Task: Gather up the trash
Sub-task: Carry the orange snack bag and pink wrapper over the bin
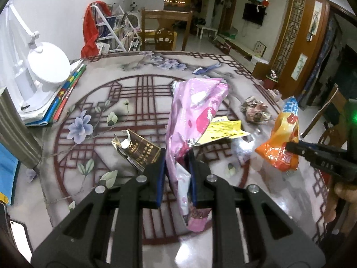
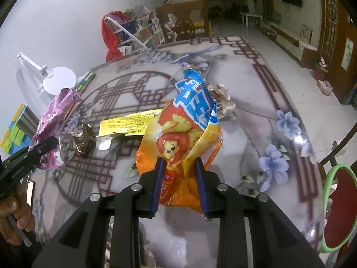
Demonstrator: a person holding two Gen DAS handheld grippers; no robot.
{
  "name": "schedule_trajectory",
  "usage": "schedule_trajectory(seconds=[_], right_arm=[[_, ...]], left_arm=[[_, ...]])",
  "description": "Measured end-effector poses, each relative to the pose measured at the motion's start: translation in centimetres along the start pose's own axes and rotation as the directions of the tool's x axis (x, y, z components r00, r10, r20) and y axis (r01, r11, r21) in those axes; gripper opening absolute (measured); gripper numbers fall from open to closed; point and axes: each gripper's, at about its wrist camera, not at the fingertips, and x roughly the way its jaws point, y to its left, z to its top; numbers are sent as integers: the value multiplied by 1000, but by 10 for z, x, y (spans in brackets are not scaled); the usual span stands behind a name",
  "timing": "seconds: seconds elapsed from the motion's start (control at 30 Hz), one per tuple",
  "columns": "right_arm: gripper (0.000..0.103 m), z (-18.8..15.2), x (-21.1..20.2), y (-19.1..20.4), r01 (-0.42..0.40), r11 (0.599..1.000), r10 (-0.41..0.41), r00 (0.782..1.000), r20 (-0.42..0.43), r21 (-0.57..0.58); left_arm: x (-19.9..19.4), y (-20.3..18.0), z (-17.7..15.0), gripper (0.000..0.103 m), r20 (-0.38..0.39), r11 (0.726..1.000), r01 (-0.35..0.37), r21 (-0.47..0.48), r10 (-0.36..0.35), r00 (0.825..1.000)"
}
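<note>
My left gripper [image 1: 177,163] is shut on a crumpled pink snack bag [image 1: 194,116] and holds it above the table; the bag also shows at the left of the right wrist view [image 2: 55,120]. My right gripper [image 2: 179,169] is shut on an orange snack bag with a lion [image 2: 185,131], also lifted; it shows at the right of the left wrist view [image 1: 282,140]. On the patterned table [image 1: 125,93] lie a yellow wrapper [image 1: 223,129], a torn brown-gold packet [image 1: 138,149], a silver wrapper [image 1: 242,149] and a crumpled paper ball [image 1: 255,109].
A white desk lamp [image 1: 42,71] stands on books [image 1: 67,91] at the table's left. A grey cylinder [image 1: 15,131] and a phone [image 1: 20,236] are at the near left. A red stool with a green rim [image 2: 339,210] is right of the table. Wooden chairs [image 1: 165,29] stand behind.
</note>
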Motion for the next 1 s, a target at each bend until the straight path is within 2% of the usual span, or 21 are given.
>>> schedule_trajectory(seconds=[0.33, 0.63, 1.0], right_arm=[[27, -9, -42, -12, 4, 1000, -4, 998, 63, 1], [27, -21, -70, -37, 14, 1000, -15, 995, 94, 12], [27, -32, -105, -89, 54, 995, -64, 989, 131, 79]], left_arm=[[-16, -31, -19, 17, 12, 998, 14, 53, -15, 1000], [-21, -63, -21, 17, 12, 995, 47, 86, -48, 999], [-16, -134, -23, 17, -8, 976, 146, 159, -147, 989]])
